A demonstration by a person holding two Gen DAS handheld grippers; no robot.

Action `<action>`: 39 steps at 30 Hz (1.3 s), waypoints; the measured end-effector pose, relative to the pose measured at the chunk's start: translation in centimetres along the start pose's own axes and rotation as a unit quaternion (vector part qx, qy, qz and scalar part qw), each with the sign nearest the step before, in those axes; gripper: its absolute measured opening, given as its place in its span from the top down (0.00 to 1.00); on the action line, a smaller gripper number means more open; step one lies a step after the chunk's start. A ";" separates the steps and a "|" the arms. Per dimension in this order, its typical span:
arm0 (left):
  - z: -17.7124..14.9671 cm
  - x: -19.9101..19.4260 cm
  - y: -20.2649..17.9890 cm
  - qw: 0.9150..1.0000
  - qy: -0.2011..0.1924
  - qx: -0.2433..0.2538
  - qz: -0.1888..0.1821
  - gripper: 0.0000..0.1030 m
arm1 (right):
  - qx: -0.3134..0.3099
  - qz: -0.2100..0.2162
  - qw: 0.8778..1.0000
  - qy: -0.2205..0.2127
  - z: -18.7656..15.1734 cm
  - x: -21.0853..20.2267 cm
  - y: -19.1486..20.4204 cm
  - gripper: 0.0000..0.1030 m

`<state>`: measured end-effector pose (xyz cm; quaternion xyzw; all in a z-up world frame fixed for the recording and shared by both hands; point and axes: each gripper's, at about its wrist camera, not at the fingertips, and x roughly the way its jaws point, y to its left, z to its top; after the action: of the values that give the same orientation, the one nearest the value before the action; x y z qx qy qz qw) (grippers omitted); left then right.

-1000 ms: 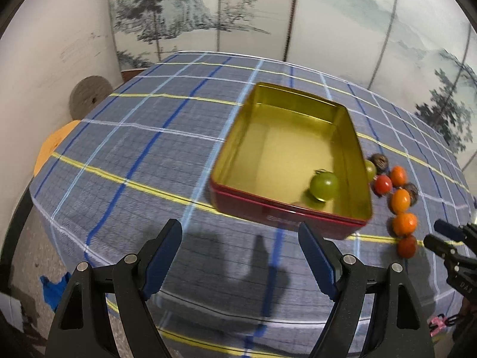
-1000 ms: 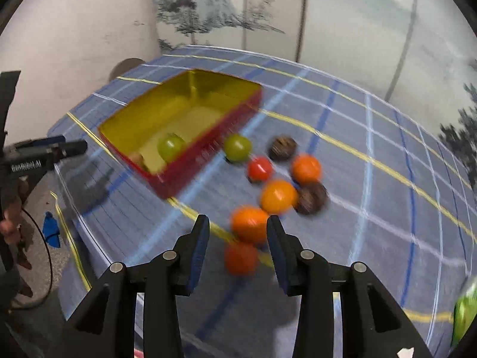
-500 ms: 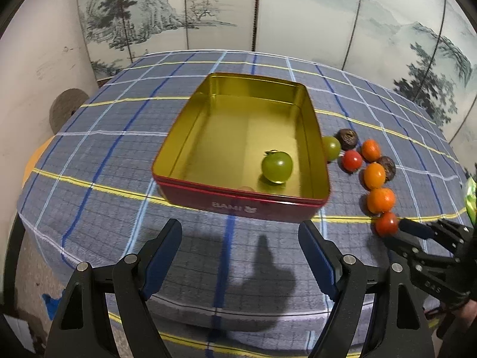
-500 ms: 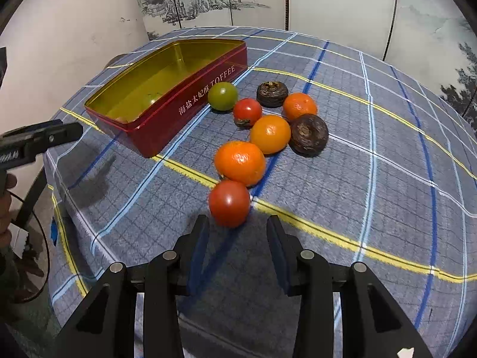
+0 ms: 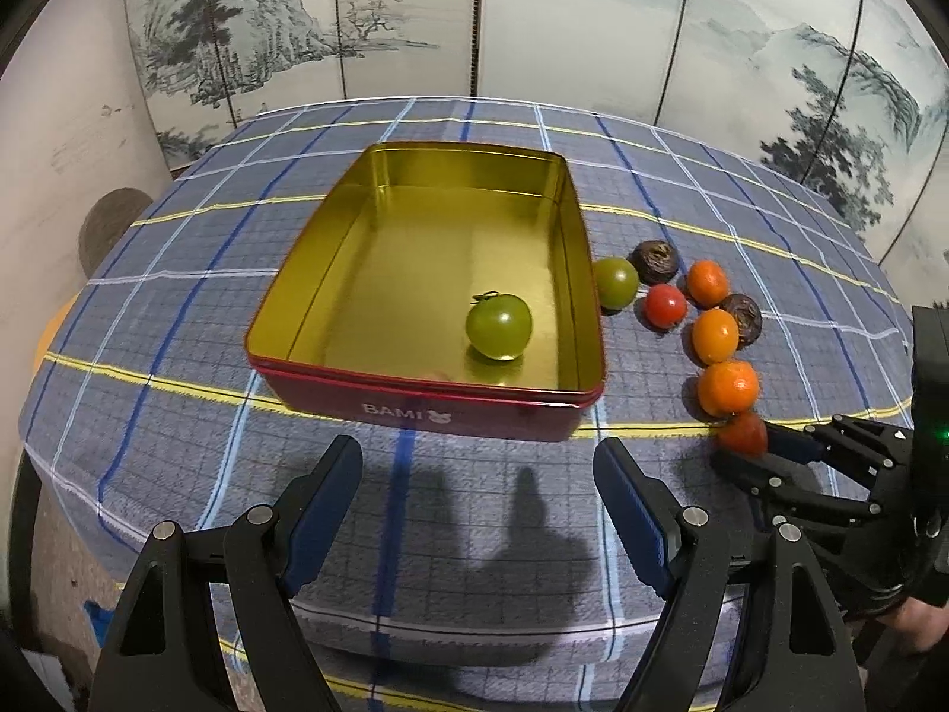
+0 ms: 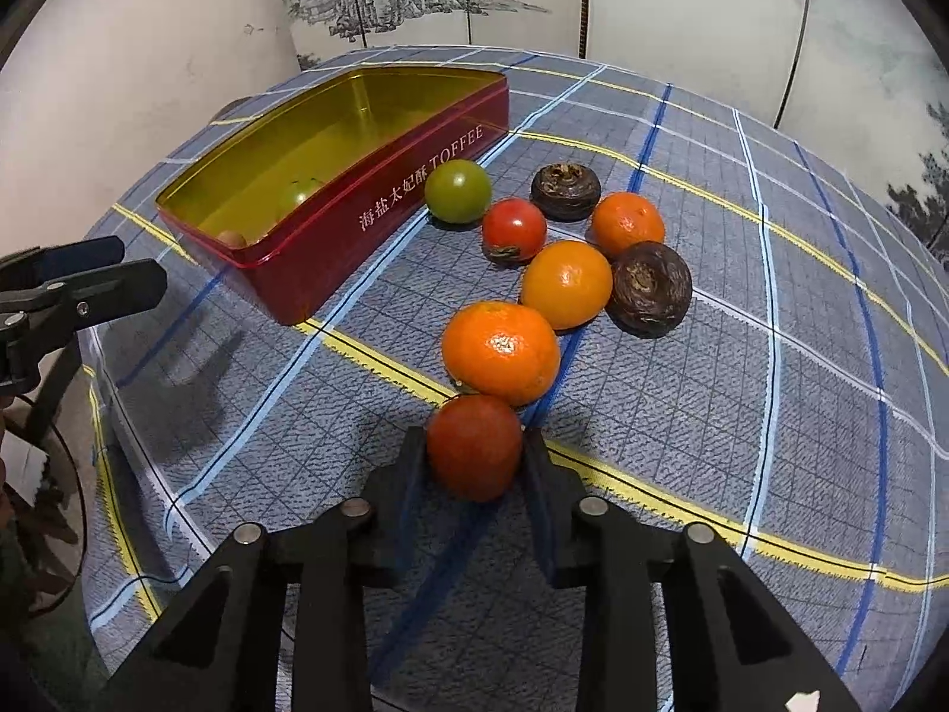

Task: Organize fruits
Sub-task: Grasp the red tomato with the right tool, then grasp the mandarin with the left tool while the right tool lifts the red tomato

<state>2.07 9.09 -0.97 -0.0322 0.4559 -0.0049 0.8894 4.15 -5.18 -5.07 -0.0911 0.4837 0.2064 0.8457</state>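
A red toffee tin (image 5: 415,409) with a gold inside stands on the checked tablecloth and holds a green tomato (image 5: 498,326). To its right lies a cluster of fruit. At the near end of that cluster, on the cloth, is a red tomato (image 6: 474,463), and my right gripper (image 6: 474,445) is shut on it with both pads pressing its sides. The left wrist view shows the same grip (image 5: 748,450) at the right. My left gripper (image 5: 477,463) hangs open in front of the tin's near wall with nothing between its fingers.
Loose beside the tin are a green tomato (image 6: 458,190), a second red tomato (image 6: 513,229), three oranges (image 6: 501,353) and two dark brown fruits (image 6: 649,288). A painted folding screen (image 5: 593,18) stands behind the table. The table edge drops off at the near left.
My right gripper came down over the nearest red tomato and closed on it. My left gripper shifted sideways, so the tin now sits nearer the middle of its view.
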 end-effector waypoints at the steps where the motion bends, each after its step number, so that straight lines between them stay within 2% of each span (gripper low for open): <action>1: 0.0 0.0 -0.2 1.000 0.000 0.002 -0.002 0.22 | -0.001 -0.001 1.000 0.000 0.0 0.0 0.0 0.73; 10: 0.2 0.6 -2.6 0.999 0.009 0.023 -0.021 0.22 | 0.014 -0.009 1.000 -0.007 -0.8 -0.7 -1.2 0.73; 29: 0.0 2.4 -10.0 0.992 0.024 0.095 -0.077 0.22 | 0.095 -0.086 0.991 -0.030 -1.5 -1.5 -10.6 0.73; 39: 0.2 4.4 -12.1 0.990 0.041 0.094 -0.098 0.22 | 0.116 -0.114 0.985 -0.051 -1.4 -1.1 -14.4 0.73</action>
<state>5.04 -3.15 -3.64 0.0076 0.4840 -0.1364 0.8643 8.85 -18.88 -5.54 -0.0362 0.4473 0.0552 0.8920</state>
